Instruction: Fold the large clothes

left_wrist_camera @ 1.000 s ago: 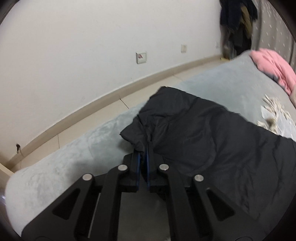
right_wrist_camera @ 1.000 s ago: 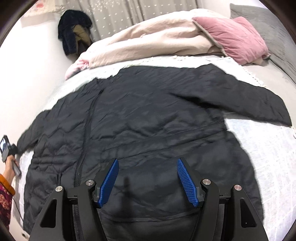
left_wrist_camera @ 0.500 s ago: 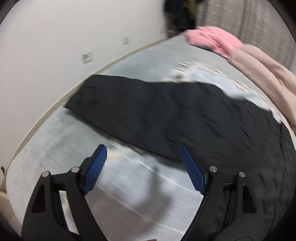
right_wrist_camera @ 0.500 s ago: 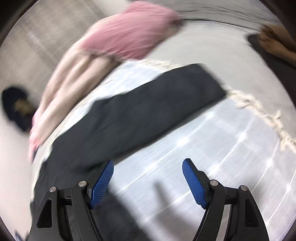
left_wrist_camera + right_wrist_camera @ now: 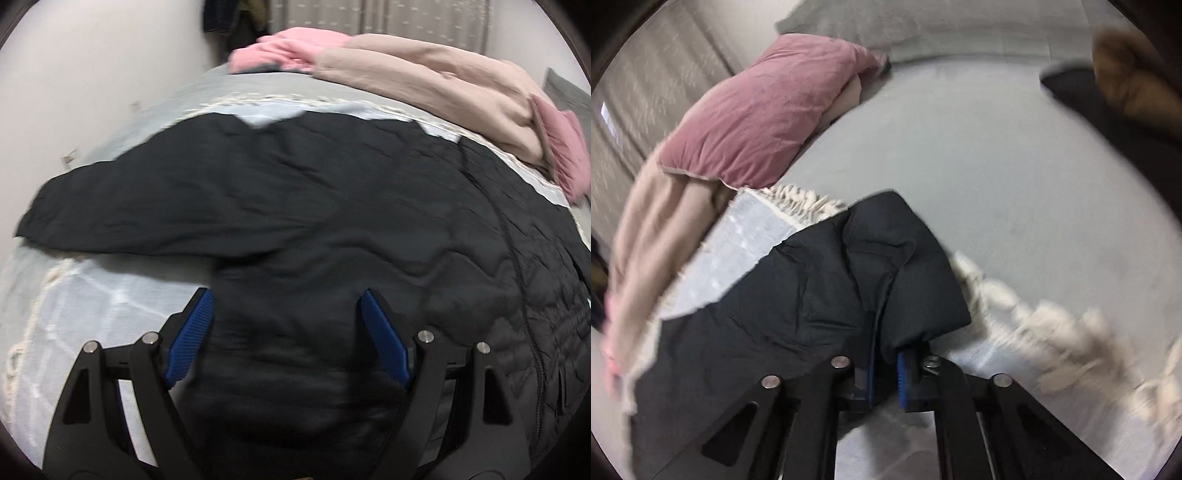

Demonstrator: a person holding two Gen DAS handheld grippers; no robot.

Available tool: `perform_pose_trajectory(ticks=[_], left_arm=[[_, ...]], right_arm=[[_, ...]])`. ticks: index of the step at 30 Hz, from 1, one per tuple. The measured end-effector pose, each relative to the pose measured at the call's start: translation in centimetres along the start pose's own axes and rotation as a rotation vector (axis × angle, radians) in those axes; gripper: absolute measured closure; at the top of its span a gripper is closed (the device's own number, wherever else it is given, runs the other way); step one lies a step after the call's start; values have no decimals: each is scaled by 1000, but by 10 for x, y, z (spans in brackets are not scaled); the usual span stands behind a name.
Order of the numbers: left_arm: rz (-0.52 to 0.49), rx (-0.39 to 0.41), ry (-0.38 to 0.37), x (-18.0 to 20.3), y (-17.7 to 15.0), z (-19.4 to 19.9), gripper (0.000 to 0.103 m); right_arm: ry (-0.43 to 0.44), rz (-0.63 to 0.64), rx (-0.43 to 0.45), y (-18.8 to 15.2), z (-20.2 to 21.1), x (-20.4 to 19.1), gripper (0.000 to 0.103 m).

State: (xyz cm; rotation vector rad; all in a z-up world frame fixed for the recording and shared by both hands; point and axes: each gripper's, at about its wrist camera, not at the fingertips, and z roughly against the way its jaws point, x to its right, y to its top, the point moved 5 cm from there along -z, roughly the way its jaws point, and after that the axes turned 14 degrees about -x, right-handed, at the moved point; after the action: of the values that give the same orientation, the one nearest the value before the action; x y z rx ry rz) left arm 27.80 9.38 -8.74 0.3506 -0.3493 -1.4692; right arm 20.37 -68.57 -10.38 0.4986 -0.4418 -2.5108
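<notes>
Gripping a sleeve end of the black quilted puffer jacket point(image 5: 827, 295), the right tongs point(image 5: 884, 373) stay clenched; the left tongs point(image 5: 286, 339) hover released above its body.

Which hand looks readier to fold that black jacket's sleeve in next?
Probably the right. The right gripper is already shut on the jacket at its sleeve end, so it can carry it inward. The left gripper is open above the jacket's body, gripping nothing.
</notes>
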Motion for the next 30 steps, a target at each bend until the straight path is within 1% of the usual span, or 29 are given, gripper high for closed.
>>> perform_pose_trajectory(ticks=[1, 2, 3, 5, 6, 8, 10, 11, 12, 13, 14, 15, 16, 17, 18, 20, 21, 22, 23, 24, 25, 27, 28, 30], left_arm=[[-11, -2, -11, 5, -1, -3, 21], [-30, -11, -24, 12, -4, -7, 21], [-46, -21, -27, 15, -5, -11, 21], [-77, -30, -19, 22, -11, -17, 18], [-81, -32, -20, 20, -11, -18, 15], [-73, -32, -29, 18, -12, -20, 15], [-58, -39, -48, 13, -11, -18, 15], [-51, -49, -53, 10, -9, -17, 15], [-46, -58, -58, 9, -9, -17, 15], [-34, -72, -70, 9, -9, -17, 14], [-27, -85, -84, 10, -9, -17, 13], [-20, -103, -98, 11, -12, -17, 8], [-18, -111, -106, 12, -13, -18, 4], [-20, -117, -110, 16, -14, -19, 2], [-30, -118, -102, 20, -17, -19, 1], [-65, -115, -62, 27, -21, -22, 1], [-85, -126, -42, 30, -23, -24, 1], [-91, -150, -29, 30, -23, -25, 0], [-84, -170, -26, 30, -22, -25, 0], [-69, -203, -24, 30, -20, -25, 1], [-59, -229, -20, 28, -19, -25, 1], [-43, -279, -9, 30, -13, -25, 1], [-31, -282, -11, 32, -10, -21, 1], [-18, -253, -62, 37, -4, -11, 1]], right_arm=[[-60, 44, 23, -1, 2, -1, 98], [-168, 112, 51, -3, 5, -3, 98], [-226, 149, 69, -6, 7, -1, 98], [-285, 164, 78, -8, 8, 7, 98], [-297, 155, 78, -9, 9, 13, 98], [-286, 132, 56, -9, 9, 25, 98], [-212, 104, 54, -6, 11, 27, 97], [-143, 71, 49, -5, 13, 33, 94], [-27, 10, 29, -4, 15, 42, 85], [69, -45, 3, -6, 15, 52, 77], [208, -118, -29, -7, 13, 61, 57], [321, -165, -39, -8, 12, 65, 37], [430, -214, -34, -10, 12, 70, 33], [473, -243, -29, -11, 13, 72, 31], [488, -264, -30, -11, 13, 74, 31], [472, -267, -39, -10, 13, 71, 31], [459, -267, -40, -9, 13, 70, 32], [443, -270, -38, -8, 13, 68, 35], [429, -274, -38, -7, 13, 65, 58], [412, -272, -49, -7, 13, 64, 89], [394, -274, -55, -10, 15, 63, 95], [393, -270, -8, -11, 29, 60, 95], [396, -256, 11, -13, 36, 60, 95], [390, -196, 55, -10, 58, 45, 96]])
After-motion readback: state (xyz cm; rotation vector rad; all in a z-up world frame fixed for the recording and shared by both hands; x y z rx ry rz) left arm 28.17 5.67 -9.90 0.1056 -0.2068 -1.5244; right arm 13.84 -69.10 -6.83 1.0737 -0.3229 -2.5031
